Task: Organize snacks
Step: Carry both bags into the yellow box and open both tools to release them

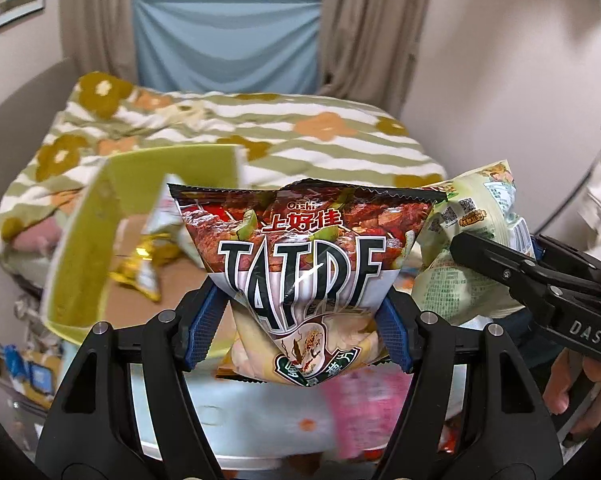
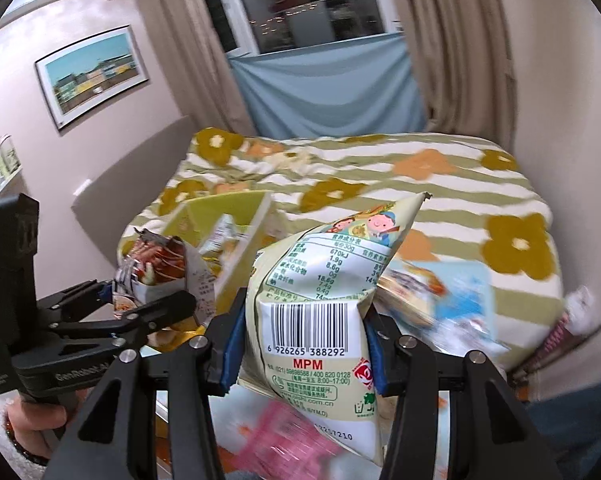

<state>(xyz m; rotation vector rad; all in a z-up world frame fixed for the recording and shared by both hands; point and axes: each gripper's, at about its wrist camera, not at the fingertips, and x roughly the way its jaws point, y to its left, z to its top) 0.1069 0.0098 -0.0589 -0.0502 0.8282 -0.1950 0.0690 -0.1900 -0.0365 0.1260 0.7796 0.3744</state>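
Observation:
My left gripper point(image 1: 300, 320) is shut on a dark Oishi snack bag point(image 1: 304, 240) with red and black print, held upright in the air. My right gripper point(image 2: 304, 344) is shut on a pale green snack bag point(image 2: 320, 300), barcode side facing me. The green bag also shows at the right of the left wrist view point(image 1: 472, 240), with the right gripper point(image 1: 540, 280) clamped on it. The dark bag and left gripper point(image 2: 112, 308) show at the left of the right wrist view. A yellow-green cardboard box point(image 1: 100, 232) stands open ahead on the left, with a gold snack bag point(image 1: 144, 264) inside.
A bed with a striped flower-print cover point(image 1: 300, 132) lies behind the box. Blurred snack packs point(image 2: 440, 292) lie to the right on the bed's edge. A pale surface with pink items point(image 1: 340, 412) lies below the grippers. Curtains and a window are at the back.

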